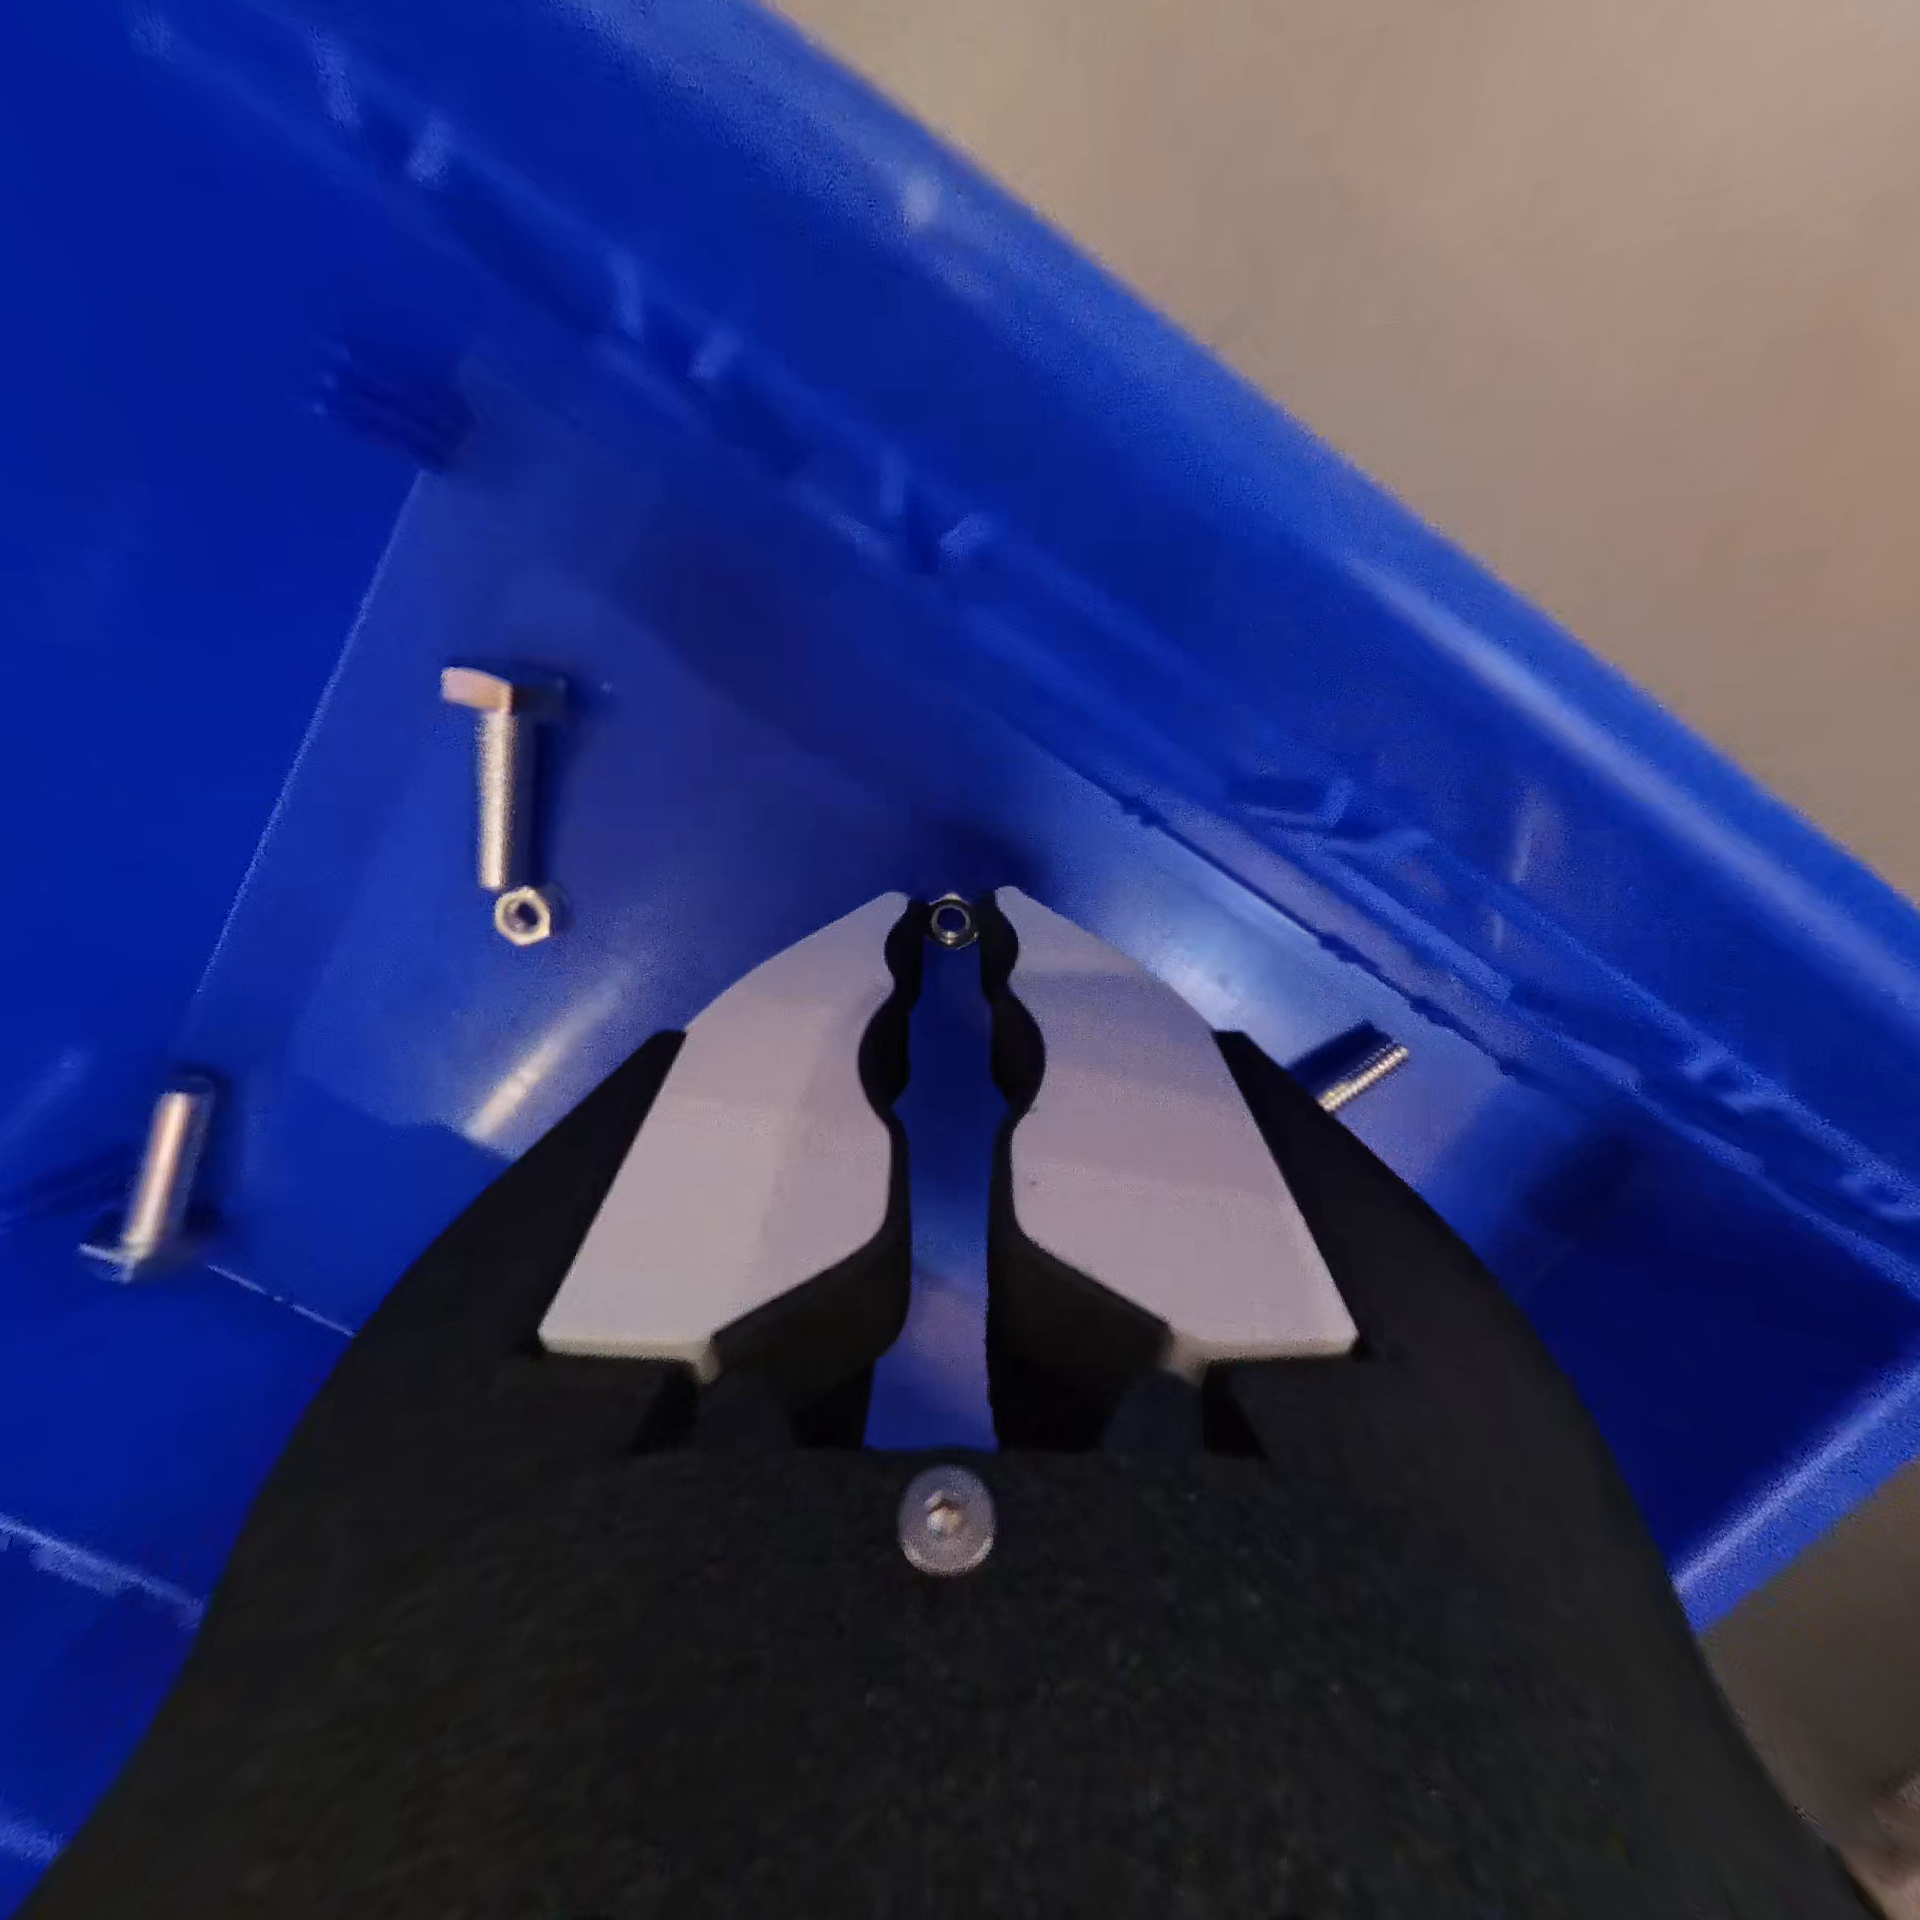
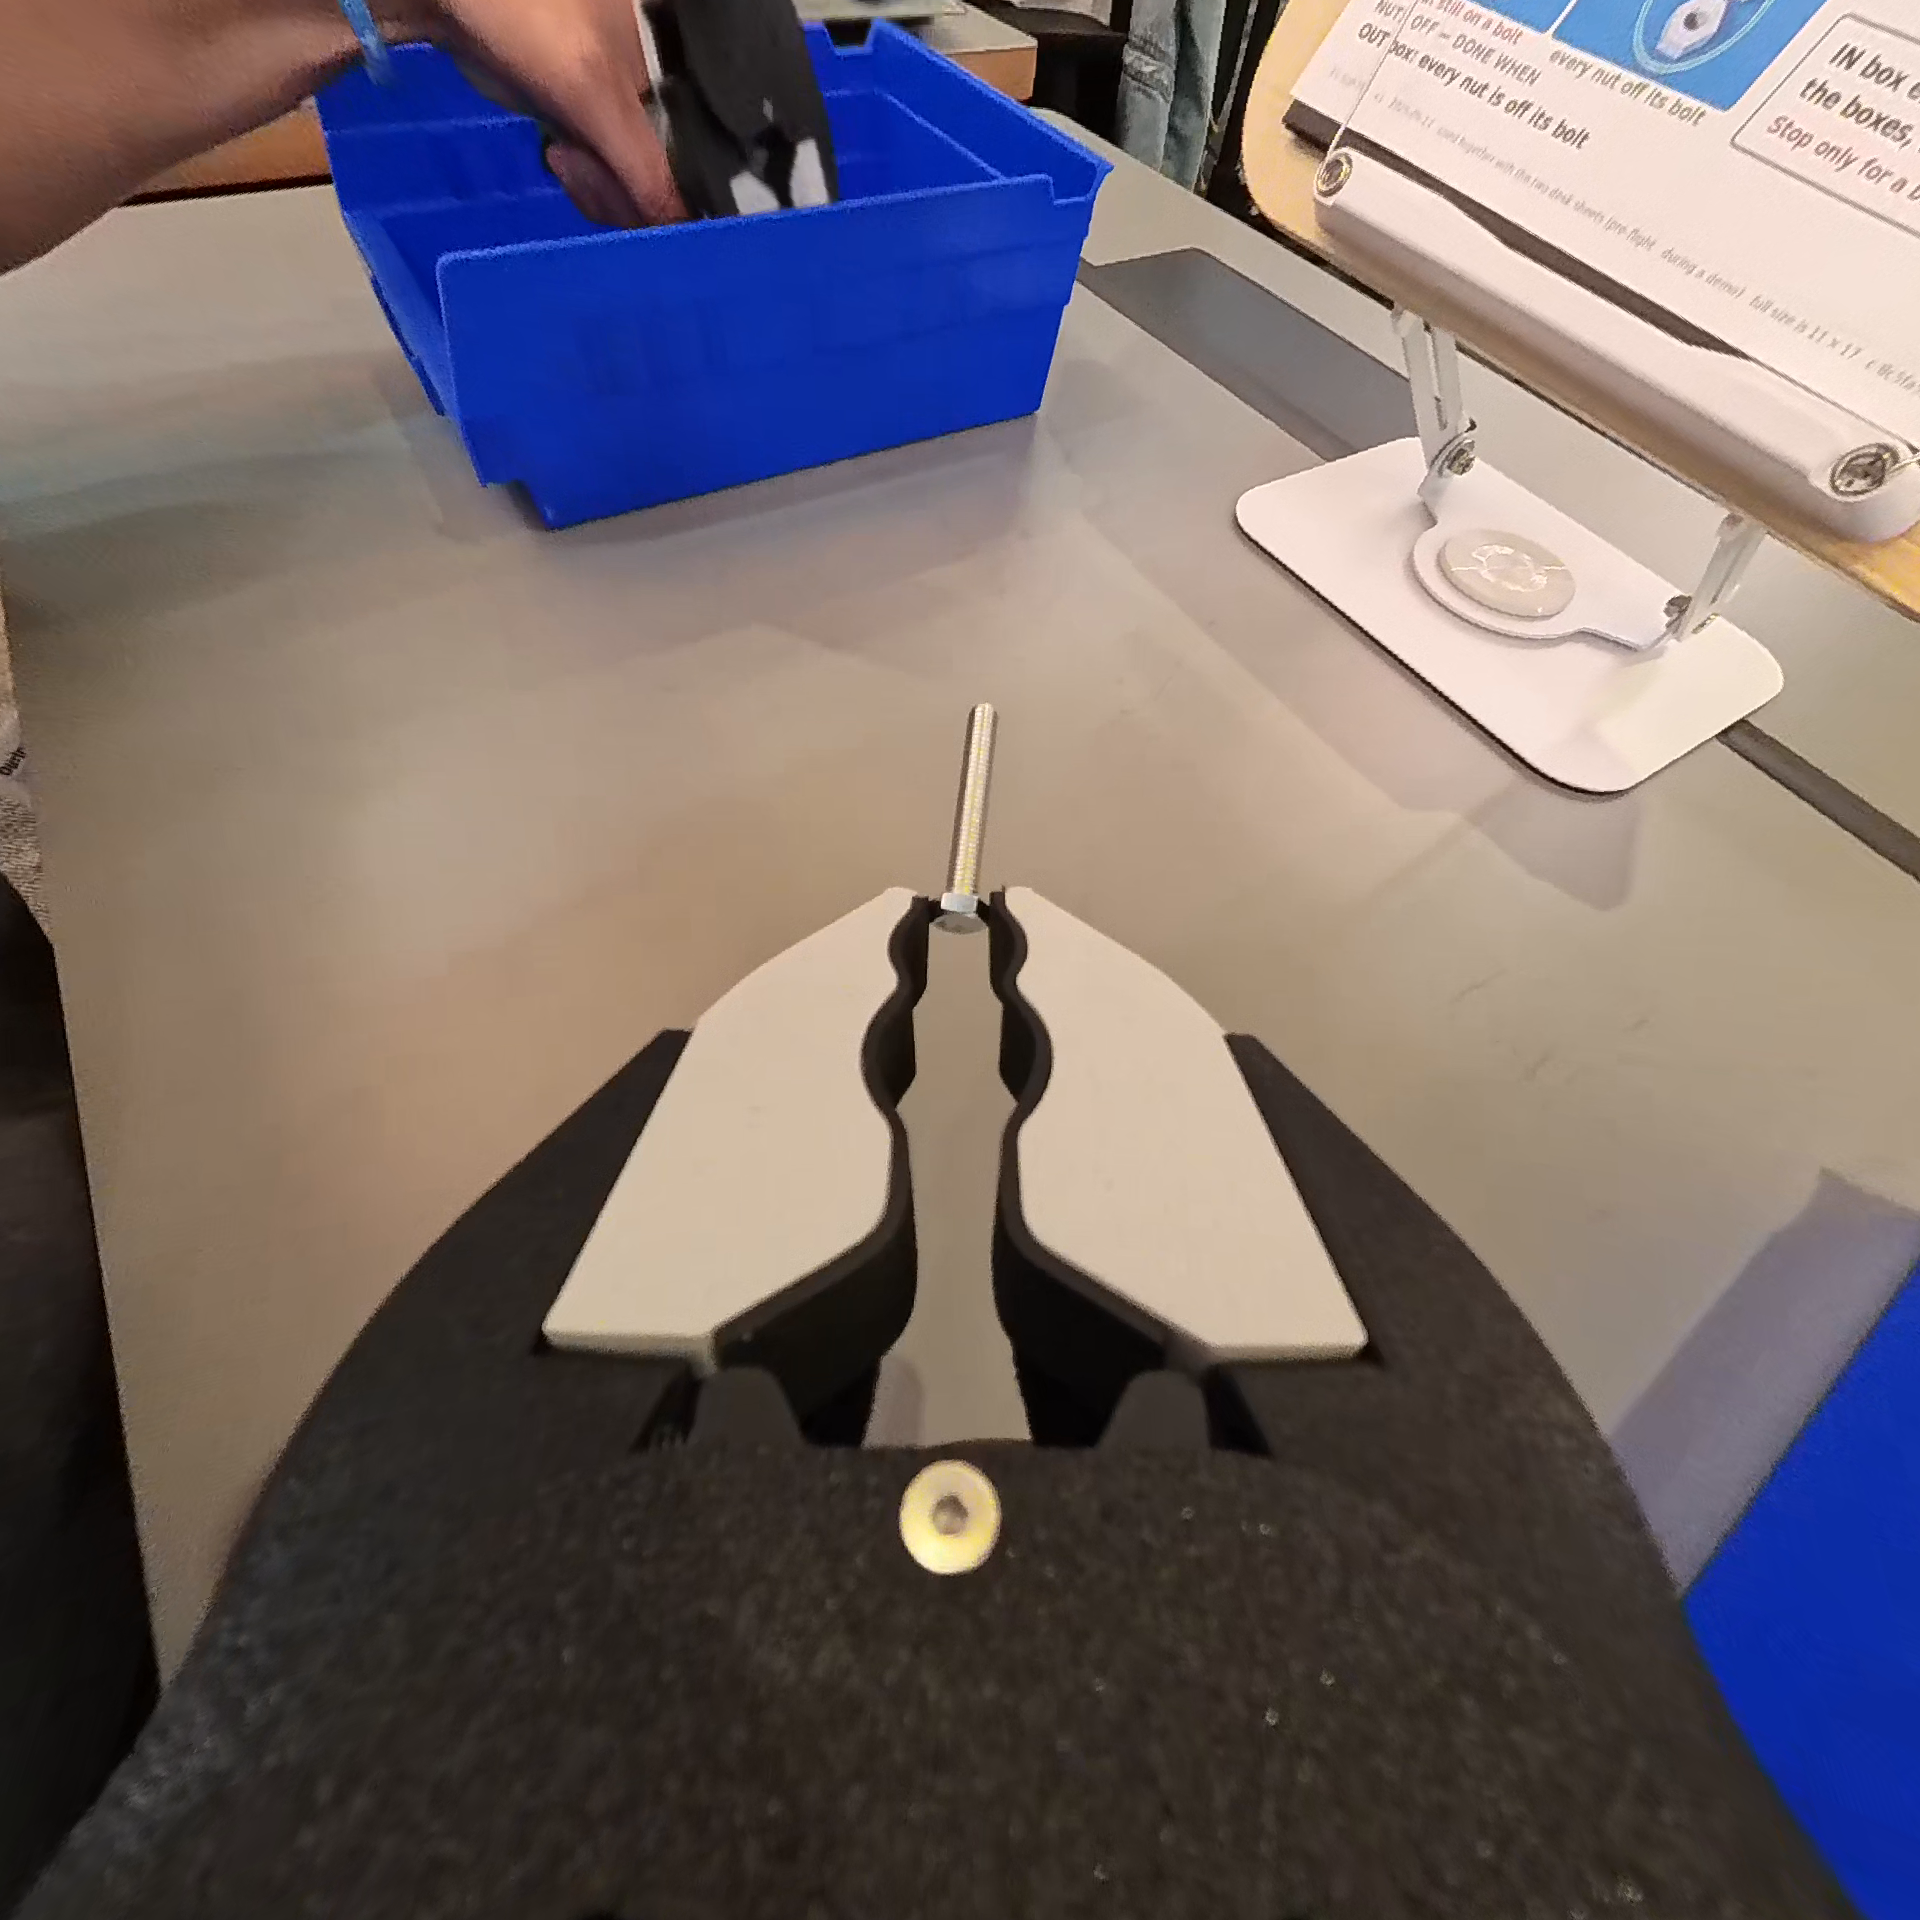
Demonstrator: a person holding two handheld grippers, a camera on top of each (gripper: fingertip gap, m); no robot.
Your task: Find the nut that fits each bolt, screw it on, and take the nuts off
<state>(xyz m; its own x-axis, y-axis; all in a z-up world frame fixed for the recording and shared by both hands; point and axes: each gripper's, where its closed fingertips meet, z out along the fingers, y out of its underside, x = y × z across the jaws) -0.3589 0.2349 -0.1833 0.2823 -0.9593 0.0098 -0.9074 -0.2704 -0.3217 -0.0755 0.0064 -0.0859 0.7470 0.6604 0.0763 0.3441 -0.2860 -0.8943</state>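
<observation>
1. Progress, judged from how things lie: the task looks to be in its early matching stage. The right tool [image 2: 957,914] is clamped on the hexagonal head of a slim bolt [image 2: 972,800], whose threaded shank points forward over the grey worktop [image 2: 520,779] and is bare, with no nut on it.
2. The left tool [image 1: 953,920] is down inside the blue bin [image 1: 1143,665], its tips pinched on a small nut [image 1: 952,921], seen end-on with its hole facing the camera. Whether this nut has left the bin floor is hard to tell, since the picture is blurred there.
3. Left to do, as far as the views show: bring this nut to the held bolt, try the thread, run it on and take it off again. More loose pieces lie in the bin: a large bolt [image 1: 506,774] with a loose nut [image 1: 526,917] just beside its tip, a second bolt [image 1: 156,1179] near the left edge, and a thin screw [image 1: 1363,1075] partly hidden behind the right finger. None of these carries a nut.
4. Pose: the right tool is held low and roughly level above the worktop, well apart from the bin, presenting the bolt tip-forward.
5. In the right wrist view the person's hand [image 2: 582,114] reaches into the bin from above, pointing the left tool steeply downward near one wall.
6. A white stand [image 2: 1507,613] holding a printed sheet sits to the right.
</observation>
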